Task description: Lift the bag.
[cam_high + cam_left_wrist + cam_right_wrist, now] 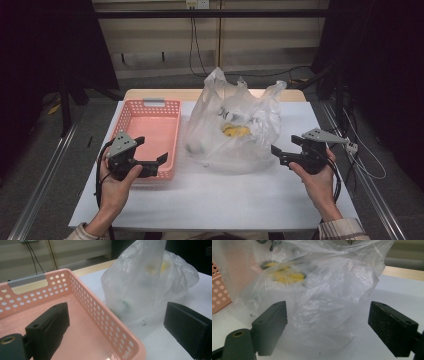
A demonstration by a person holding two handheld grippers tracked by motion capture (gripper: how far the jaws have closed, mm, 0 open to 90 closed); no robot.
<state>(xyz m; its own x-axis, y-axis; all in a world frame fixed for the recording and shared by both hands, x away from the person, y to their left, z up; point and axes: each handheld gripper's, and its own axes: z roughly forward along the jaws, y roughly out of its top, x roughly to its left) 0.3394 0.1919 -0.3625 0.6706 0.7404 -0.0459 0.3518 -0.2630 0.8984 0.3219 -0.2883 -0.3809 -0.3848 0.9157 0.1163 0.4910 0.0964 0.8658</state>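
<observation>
Plastic bag at frame centre, unheld, both my grippers flanking it.

It stands upright, long axis vertical, mouth up, something yellow inside; the pink basket sits left of it, seemingly ready to receive. I judge unpacking comes next: left gripper over the basket's lower corner, right gripper facing the bag, jaws wide, empty.

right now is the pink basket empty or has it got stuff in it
Empty: the pink basket shows only bare floor in the high and left gripper views.
</observation>
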